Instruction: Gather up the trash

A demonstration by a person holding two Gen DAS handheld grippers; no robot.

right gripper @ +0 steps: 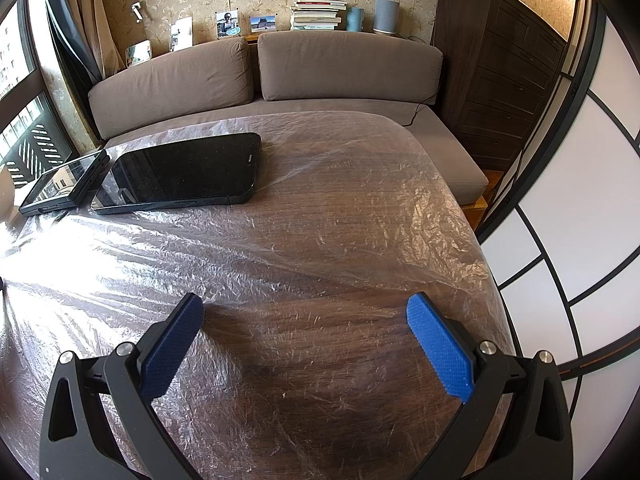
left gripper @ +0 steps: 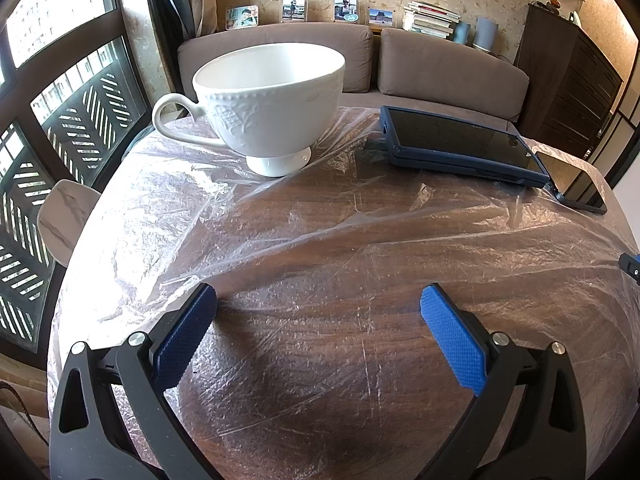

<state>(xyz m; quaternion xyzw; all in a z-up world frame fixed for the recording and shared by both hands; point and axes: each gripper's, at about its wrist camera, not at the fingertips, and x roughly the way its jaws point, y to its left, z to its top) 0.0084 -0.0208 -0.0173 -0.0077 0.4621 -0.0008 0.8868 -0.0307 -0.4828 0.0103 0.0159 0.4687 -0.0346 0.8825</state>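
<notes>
A thin clear plastic sheet [left gripper: 304, 232] lies crinkled over the whole wooden table top; it also shows in the right wrist view [right gripper: 352, 216]. My left gripper [left gripper: 319, 300] is open and empty, low over the sheet near the table's front. My right gripper [right gripper: 305, 308] is open and empty, low over the sheet near the table's right side. A tip of the right gripper shows at the right edge of the left wrist view [left gripper: 631, 266].
A white footed cup [left gripper: 268, 104] stands on the sheet at the back left. A tablet in a blue case [left gripper: 460, 144] and a black phone [right gripper: 180, 172] lie at the back. A brown sofa [right gripper: 280, 72] is behind the table, a dark cabinet [right gripper: 496, 72] to the right.
</notes>
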